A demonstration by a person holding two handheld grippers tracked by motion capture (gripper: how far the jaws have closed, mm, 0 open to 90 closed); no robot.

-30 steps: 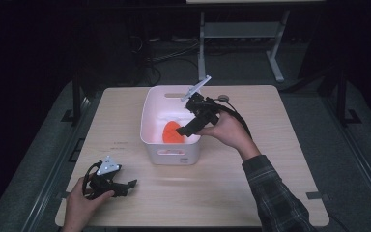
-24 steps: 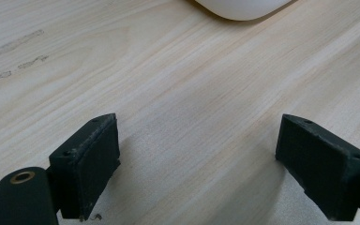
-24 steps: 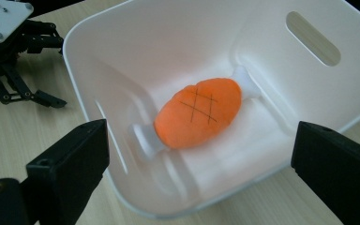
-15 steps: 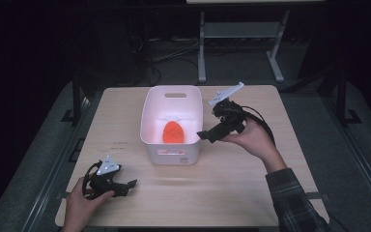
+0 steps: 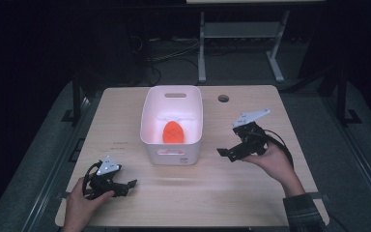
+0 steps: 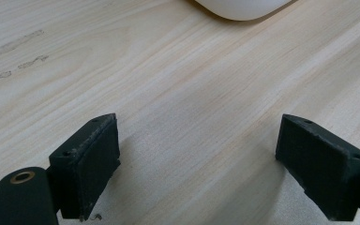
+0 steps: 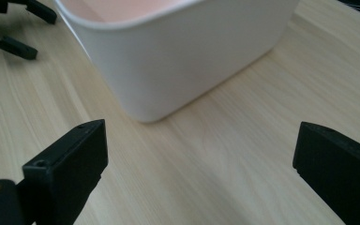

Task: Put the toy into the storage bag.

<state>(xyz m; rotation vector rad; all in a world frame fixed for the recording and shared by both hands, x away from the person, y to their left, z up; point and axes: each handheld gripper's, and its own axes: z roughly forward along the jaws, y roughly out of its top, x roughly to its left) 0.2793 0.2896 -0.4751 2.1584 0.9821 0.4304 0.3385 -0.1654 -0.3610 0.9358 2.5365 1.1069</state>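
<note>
Near the table's (image 5: 251, 193) left front corner, the left gripper (image 5: 125, 185) rests low on the wood, jaws spread wide with nothing between them. At the middle stands a white plastic bin (image 5: 173, 150), and an orange egg-shaped object (image 5: 173, 133) lies on its floor. Right of the bin, apart from its wall, the right gripper (image 5: 226, 153) is held above the tabletop, jaws released and empty, pointing toward the bin.

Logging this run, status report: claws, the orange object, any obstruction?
Left claw open, empty, low over table. Right claw open, empty, beside white bin. Orange object lying inside bin. Nothing in the way.
</note>
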